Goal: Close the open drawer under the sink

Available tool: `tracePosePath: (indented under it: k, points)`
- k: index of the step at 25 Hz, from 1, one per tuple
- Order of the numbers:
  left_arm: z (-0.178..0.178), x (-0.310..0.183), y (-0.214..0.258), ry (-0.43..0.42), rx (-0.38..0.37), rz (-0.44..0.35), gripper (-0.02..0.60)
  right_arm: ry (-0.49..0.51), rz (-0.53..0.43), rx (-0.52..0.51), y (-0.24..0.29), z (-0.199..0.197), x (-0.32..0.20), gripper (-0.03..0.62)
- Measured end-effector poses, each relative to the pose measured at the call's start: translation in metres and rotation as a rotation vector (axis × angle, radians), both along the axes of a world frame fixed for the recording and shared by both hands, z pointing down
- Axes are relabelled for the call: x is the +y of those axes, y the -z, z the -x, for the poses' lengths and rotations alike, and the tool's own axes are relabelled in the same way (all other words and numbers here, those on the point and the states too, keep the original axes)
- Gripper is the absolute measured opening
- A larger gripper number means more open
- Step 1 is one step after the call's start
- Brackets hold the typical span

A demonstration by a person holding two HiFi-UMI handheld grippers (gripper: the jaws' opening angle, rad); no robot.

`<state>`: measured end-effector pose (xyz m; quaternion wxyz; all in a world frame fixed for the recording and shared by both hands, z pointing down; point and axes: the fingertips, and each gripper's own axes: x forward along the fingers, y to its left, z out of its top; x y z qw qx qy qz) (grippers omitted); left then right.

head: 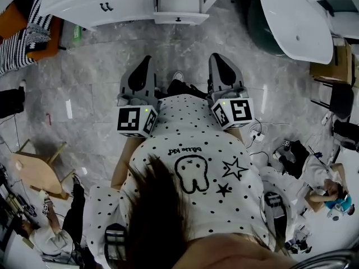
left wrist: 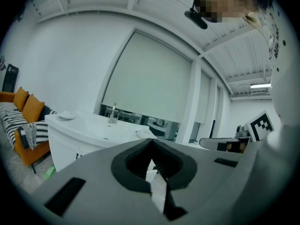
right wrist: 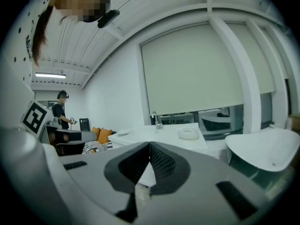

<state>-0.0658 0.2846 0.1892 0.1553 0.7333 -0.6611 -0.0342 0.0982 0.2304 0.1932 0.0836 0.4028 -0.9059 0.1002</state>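
drawer: white | floor: grey marbled | sofa, far left: orange | throw: black-white stripes | shirt: white, black dots

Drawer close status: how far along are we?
Done: nothing; the drawer juts out of the vanity. In hand: left claw and right claw, both shut and empty, point toward it with floor between. Left: reach the drawer front and push it flush.

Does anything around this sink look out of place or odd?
Yes: the white drawer under the white sink cabinet stands open, pulled well out past the cabinet front into the walkway. Nothing looks spilled or damaged.
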Motion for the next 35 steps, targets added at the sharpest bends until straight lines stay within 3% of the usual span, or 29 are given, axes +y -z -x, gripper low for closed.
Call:
tracePosePath:
  k: [6,15,23,35]
  points:
    - [-0.038,-0.008,-0.007,-0.050,-0.048,0.024,0.005,-0.004,0.024,-0.032,-0.004,-0.028,-0.011,0.015]
    - [-0.051,-0.020,-0.010,-0.074,-0.052,0.031,0.005,-0.033,0.032,-0.044,-0.007,-0.043,-0.021,0.015]
    - [-0.043,-0.046,-0.011,-0.096,-0.032,0.025,0.005,-0.082,0.029,-0.026,-0.010,-0.043,-0.042,0.015]
    - [0.011,-0.125,0.002,-0.107,0.009,0.011,0.005,-0.093,-0.006,0.043,0.002,0.010,-0.104,0.015]
